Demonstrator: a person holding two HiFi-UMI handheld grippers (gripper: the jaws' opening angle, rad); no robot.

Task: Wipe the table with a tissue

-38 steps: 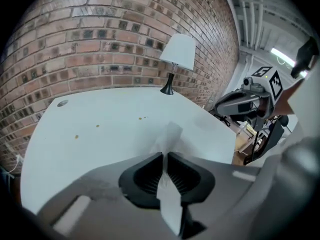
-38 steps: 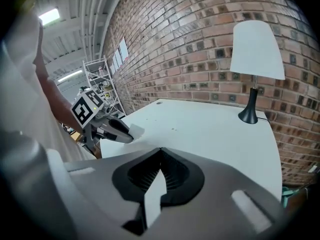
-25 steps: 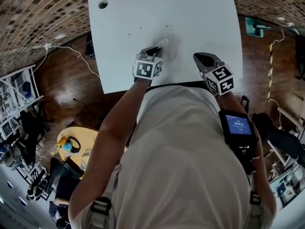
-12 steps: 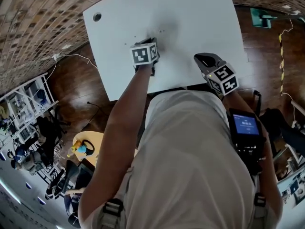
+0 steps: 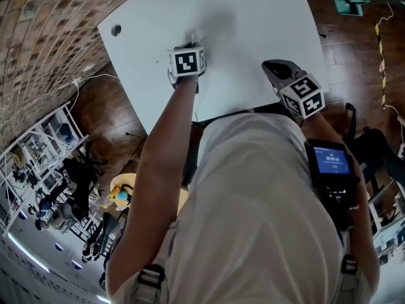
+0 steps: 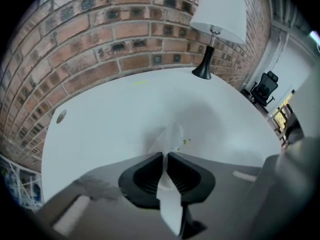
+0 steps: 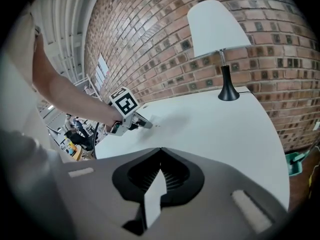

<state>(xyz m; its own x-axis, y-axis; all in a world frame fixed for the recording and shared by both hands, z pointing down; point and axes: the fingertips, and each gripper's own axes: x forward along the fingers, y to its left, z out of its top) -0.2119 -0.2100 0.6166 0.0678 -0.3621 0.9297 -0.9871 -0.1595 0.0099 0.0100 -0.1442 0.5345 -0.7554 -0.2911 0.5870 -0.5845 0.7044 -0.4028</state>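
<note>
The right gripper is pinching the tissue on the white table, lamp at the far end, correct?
Not quite: the left gripper pinches the tissue on the white table, lamp at the far end. The left gripper view shows it.

A lamp [image 6: 216,24] with a white shade and black stem stands at the upper right of the left gripper view, before a red brick wall [image 6: 100,29]; a black office chair [image 6: 263,86] sits at the right edge. In the head view, dark wooden floor [image 5: 104,116] and white shelving [image 5: 44,147] fill the left side.
</note>
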